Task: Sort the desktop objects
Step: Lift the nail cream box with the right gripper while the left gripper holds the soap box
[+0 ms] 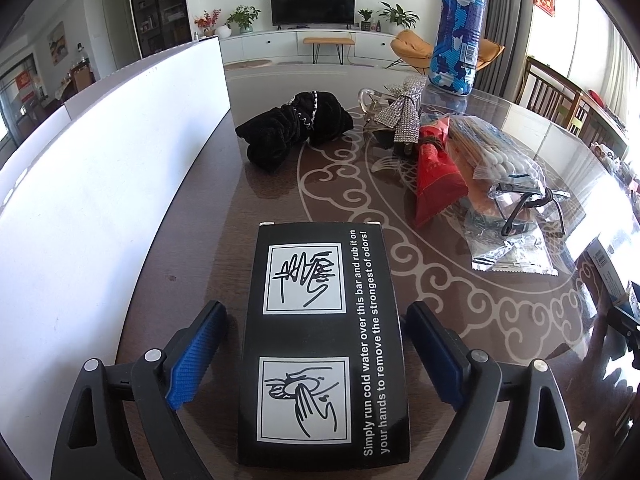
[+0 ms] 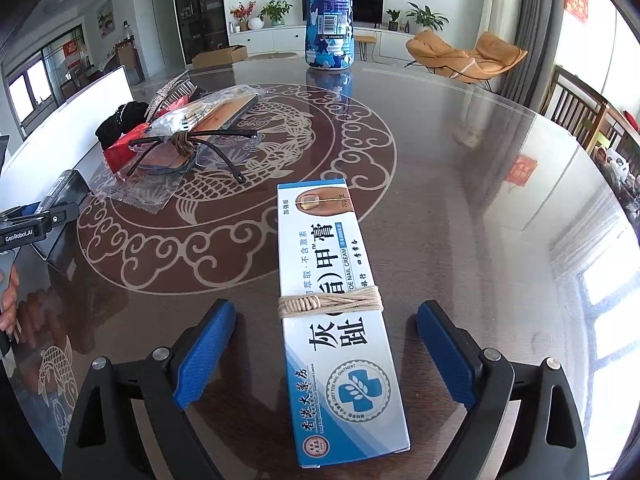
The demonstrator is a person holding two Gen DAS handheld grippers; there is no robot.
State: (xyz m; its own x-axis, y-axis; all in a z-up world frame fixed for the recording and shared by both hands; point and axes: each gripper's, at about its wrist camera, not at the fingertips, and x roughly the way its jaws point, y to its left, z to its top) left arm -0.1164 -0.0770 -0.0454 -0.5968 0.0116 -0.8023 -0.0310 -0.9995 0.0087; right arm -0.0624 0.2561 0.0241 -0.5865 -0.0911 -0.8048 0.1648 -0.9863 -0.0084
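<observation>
A black box [image 1: 324, 340] printed with hand-washing pictures lies flat on the brown glass-topped table [image 1: 224, 184]. My left gripper [image 1: 318, 308] straddles it, open, with a gap between each blue pad and the box's sides. In the right wrist view a blue and white nail cream box [image 2: 336, 300], bound with a beige cord, lies lengthwise between the fingers of my right gripper [image 2: 328, 307]. That gripper is open too, its pads clear of the box on both sides. The left gripper's body [image 2: 28, 228] and a hand show at the left edge there.
Beyond lie a black velvet hair bow [image 1: 294, 128], a rhinestone bow [image 1: 402, 116], a red packet [image 1: 436, 184], a bag of cotton swabs [image 1: 492, 152] and glasses [image 1: 528, 204]. A blue camouflage bottle [image 1: 458, 28] stands at the back. A white panel [image 1: 100, 160] lines the left.
</observation>
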